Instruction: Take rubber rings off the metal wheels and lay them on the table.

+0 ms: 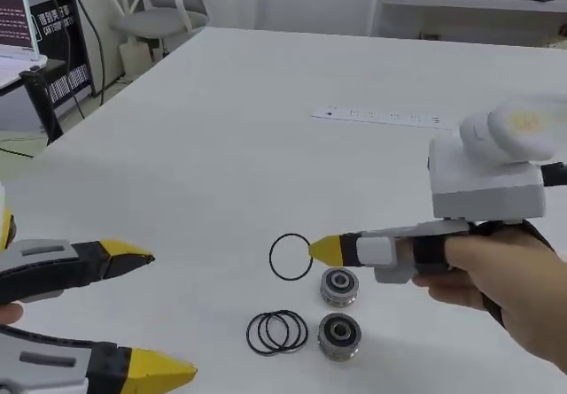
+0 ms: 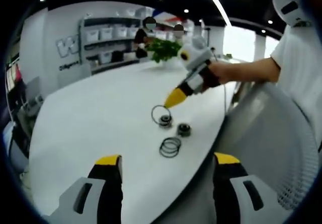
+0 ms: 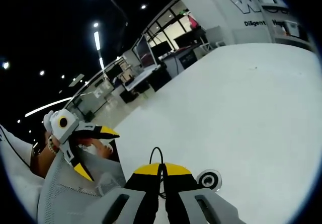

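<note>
The right hand-held gripper (image 1: pixel 328 251) has yellow tips. They are pressed together on a thin black rubber ring (image 1: pixel 291 257). The ring sticks out from the tips as an open loop. A person's hand (image 1: pixel 496 274) holds this hand-held gripper over the big white surface (image 1: pixel 221 146).

Two small round metal wheels sit on the surface, close together. The far wheel (image 1: pixel 339 286) is just beside the held ring and right under the yellow tips. The near wheel (image 1: pixel 338 335) is closer to the person. Next to the near wheel lies a little pile of black rubber rings (image 1: pixel 276 331), flat on the surface.

The left hand-held gripper (image 1: pixel 155 314) is at the near left edge, well apart from the wheels. Its two yellow tips are spread wide with nothing between them.

In the right gripper view, the ring (image 3: pixel 156 156) pokes up between the closed tips (image 3: pixel 161 169), with a wheel (image 3: pixel 209 179) just beside them.
</note>
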Demonstrator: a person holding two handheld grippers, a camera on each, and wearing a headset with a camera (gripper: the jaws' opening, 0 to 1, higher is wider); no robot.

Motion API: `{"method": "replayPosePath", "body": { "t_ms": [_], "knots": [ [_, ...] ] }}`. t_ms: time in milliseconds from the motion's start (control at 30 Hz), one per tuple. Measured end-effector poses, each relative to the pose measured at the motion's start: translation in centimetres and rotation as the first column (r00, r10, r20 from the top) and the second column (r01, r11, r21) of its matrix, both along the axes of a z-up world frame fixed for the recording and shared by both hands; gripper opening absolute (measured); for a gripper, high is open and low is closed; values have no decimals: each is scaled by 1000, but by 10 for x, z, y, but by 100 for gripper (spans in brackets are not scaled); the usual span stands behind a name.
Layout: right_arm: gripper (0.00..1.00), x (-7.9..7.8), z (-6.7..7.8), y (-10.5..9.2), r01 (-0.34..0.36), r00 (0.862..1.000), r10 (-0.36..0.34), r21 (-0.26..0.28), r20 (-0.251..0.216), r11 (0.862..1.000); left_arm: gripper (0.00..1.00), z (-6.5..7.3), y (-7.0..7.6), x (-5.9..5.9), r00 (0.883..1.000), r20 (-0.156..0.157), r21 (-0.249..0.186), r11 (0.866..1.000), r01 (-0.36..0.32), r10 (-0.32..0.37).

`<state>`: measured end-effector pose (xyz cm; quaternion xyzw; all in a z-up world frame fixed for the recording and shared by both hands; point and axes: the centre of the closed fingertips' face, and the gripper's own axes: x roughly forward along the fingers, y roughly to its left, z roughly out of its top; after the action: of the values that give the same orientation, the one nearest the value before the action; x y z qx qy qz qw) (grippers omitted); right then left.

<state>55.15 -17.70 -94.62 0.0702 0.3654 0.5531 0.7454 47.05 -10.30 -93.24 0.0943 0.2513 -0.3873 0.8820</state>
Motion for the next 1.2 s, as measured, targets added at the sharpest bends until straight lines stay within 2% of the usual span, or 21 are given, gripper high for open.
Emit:
{"method": "replayPosePath", "body": {
  "t_ms": [133, 267, 333, 400, 533, 833, 1200],
  "knots": [
    [0, -11, -10, 5, -43, 999, 43, -26, -19, 999, 74, -2, 1, 0, 1000, -18, -11, 1000, -11, 11],
    [0, -19, -25, 6, -78, 996, 75, -78, -40, 994, 74, -1, 3, 0, 1000, -17, -19, 1000, -17, 17],
    [0, -20, -34, 3, -78, 996, 72, -112, -56, 991, 73, -2, 3, 0, 1000, -9, -6, 1000, -11, 11],
    [0, -21, -40, 3, -82, 995, 74, -125, -66, 989, 73, -3, 4, 0, 1000, -9, 2, 1000, -8, 8],
    [0, -21, -46, 3, -83, 993, 71, -131, -89, 988, 73, -4, 4, -1, 1000, -15, 6, 1000, -8, 9],
    [0, -21, -59, -2, -80, 992, 61, -183, -110, 980, 71, -5, 5, -1, 1000, -22, 4, 1000, -9, 9],
    [0, -21, -65, 0, -84, 993, 65, -209, -97, 974, 70, -6, 6, 0, 1000, -27, -1, 1000, -14, 14]
  ]
}}
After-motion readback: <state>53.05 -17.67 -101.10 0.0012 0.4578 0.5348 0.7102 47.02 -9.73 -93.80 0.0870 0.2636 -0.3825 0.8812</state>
